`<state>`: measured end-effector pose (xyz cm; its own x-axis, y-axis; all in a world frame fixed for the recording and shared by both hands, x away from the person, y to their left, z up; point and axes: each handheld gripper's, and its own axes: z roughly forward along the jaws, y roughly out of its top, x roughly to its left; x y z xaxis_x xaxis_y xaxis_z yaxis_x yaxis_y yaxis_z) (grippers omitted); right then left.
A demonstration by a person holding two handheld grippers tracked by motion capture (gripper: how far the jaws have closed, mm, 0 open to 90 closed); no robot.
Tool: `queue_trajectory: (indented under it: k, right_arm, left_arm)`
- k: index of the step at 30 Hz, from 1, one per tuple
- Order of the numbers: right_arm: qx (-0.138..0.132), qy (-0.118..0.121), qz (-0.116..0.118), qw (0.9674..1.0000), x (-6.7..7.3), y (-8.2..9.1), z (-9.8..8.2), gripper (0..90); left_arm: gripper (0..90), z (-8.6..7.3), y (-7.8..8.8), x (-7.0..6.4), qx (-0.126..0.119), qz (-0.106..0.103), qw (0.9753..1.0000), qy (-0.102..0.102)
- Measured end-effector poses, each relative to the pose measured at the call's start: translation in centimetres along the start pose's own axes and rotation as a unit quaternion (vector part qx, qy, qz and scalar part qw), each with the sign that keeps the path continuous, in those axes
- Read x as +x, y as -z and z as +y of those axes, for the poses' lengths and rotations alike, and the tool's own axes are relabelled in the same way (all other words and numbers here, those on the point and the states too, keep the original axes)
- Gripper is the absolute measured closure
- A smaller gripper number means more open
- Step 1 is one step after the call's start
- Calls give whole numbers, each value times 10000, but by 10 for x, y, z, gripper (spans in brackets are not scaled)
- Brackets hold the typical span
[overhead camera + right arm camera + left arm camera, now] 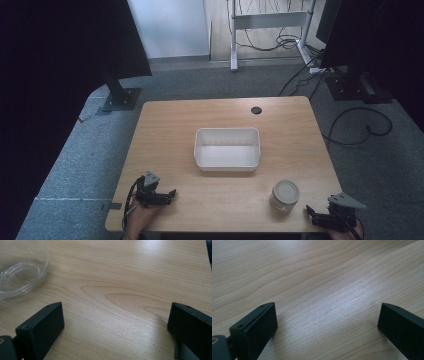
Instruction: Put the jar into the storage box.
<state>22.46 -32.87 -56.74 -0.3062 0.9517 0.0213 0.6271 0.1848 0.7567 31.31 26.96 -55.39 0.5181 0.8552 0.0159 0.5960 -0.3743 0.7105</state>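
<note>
Glass jar [20, 267] cropped by the right gripper view's top-left edge; contents indiscernible

Obstacles: white bin [227, 149] mid-table; glass jar [285, 194] near the right gripper [311, 213]. Bare wood before the left gripper [172, 193].

Pale wood-grain worktop [165, 125] — white tub [227, 162], clear glass jar [285, 195] with a cream lid — and black tongs [325, 325].
</note>
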Motion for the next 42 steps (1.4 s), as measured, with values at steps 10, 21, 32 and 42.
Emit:
queue_trajectory:
  k: [10,21,32,42]
  right_arm:
    - [96,46,29,9999,2,0,1,0]
    - [192,54,36,9998,2,1,3,0]
    - [195,138,58,9997,5,6,4,0]
    - [78,349,277,9990,11,21,11,0]
  left_arm:
    - [25,0,0,0,0,1,10000,1]
    - [25,0,0,0,0,1,10000,0]
    - [25,0,0,0,1,1,10000,0]
    - [25,0,0,0,1,1,10000,-1]
